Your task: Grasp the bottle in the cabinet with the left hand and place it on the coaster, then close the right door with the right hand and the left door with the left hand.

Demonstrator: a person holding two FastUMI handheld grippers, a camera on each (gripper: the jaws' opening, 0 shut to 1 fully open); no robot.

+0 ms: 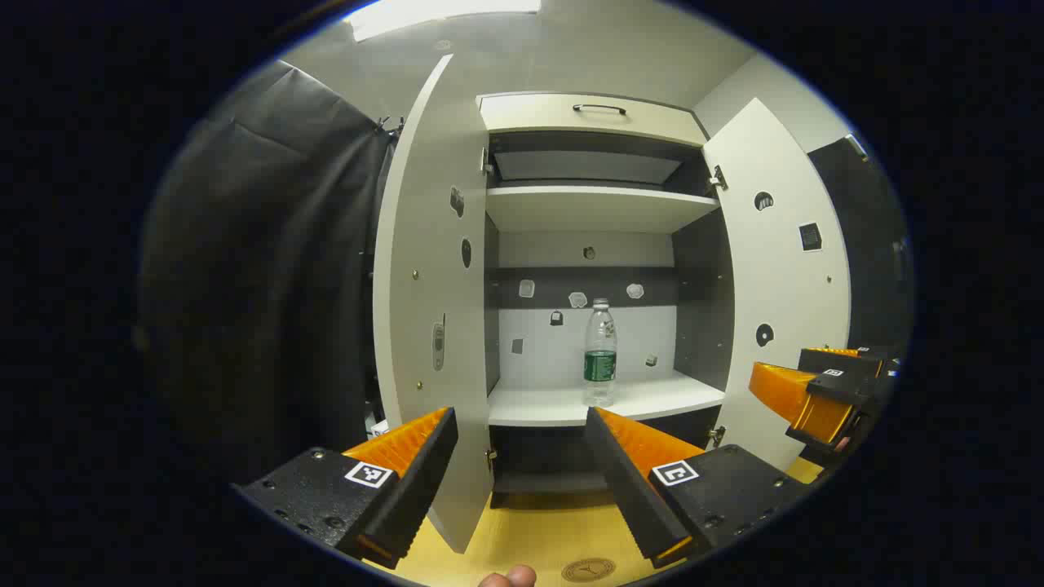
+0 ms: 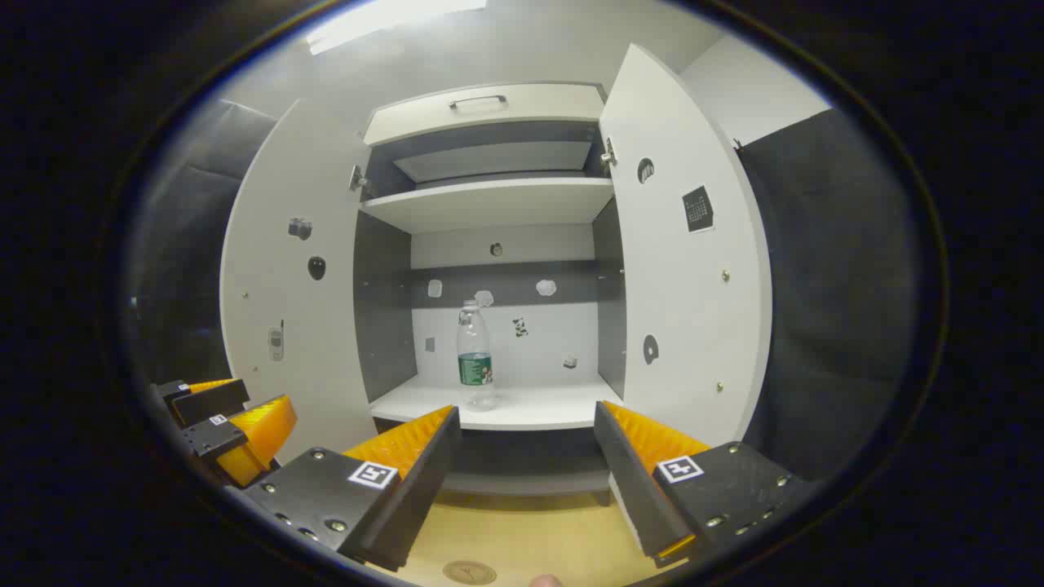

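1. Cabinet [image 1: 599, 114]: both doors stand open; left door [image 1: 428, 269], right door [image 1: 779, 277].
2. Table [image 1: 530, 538]: yellow, below the cabinet.
3. Left gripper [image 1: 522, 473] and right gripper [image 2: 526, 473]: fingers spread, holding nothing, short of the shelf.
4. Bottle [image 1: 600, 352]: upright on the lower shelf [image 1: 652, 398].
5. Coaster [image 1: 589, 569]: round, on the table's near edge.
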